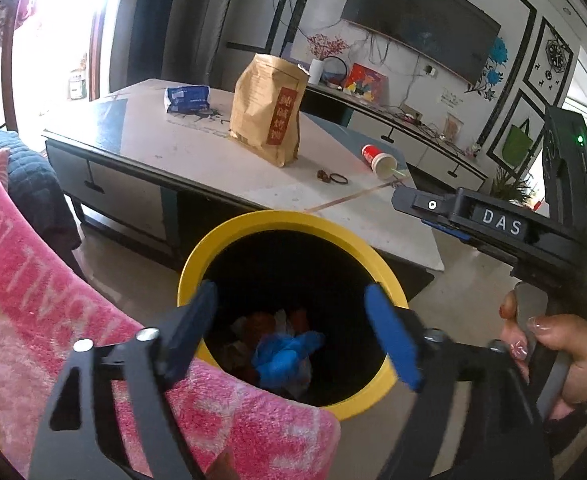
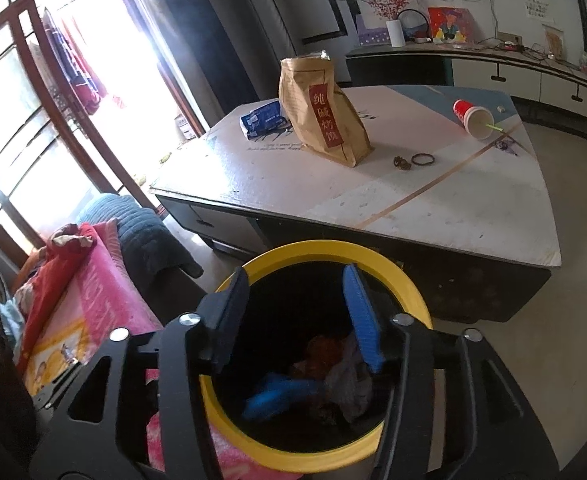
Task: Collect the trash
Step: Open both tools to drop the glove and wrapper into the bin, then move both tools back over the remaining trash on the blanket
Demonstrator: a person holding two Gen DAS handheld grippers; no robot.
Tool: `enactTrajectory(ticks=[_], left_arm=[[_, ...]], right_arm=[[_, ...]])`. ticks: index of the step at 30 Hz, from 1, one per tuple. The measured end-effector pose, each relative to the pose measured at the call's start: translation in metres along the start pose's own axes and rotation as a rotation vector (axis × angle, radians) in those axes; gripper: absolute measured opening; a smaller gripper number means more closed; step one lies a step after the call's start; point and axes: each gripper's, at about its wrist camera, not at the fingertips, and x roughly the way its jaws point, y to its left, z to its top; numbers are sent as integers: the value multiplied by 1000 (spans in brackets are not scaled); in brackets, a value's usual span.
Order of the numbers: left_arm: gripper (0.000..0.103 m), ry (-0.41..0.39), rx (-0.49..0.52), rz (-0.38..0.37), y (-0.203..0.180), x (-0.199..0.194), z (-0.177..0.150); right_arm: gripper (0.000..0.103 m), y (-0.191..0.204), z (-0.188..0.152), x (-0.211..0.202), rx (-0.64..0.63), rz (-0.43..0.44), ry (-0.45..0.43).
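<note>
Trash lies in the yellow bin; we hover both tools over its mouth, the drop step.

Left tool stands wide apart and empty, right tool partly apart, nothing between. Next we likely reach to the counter for the tipped red cup, then the paper bag.
</note>
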Motion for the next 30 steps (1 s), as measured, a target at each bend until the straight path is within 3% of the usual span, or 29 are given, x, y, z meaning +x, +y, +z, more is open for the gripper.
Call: enactTrajectory(ticks=[2,6,8,11,30], left_arm=[[94,-6,-5,13,1,-4,0],[96,-20,-27,33,7,-15,-1],[96,-30,-36,61,10,-22,-3],[96,-48,-44,100,16,-35,-5],[96,-167,-156,280,73,-119,-32]], right_arm=[[49,2,0,-2,-7,-1,-8],[63,9,0,-6,-38,-9,-28],[64,13,0,-8,-50,-6,-36],[76,19,-2,-14,-71,5,-51],[83,87,-27,-27,-241,154,-47]])
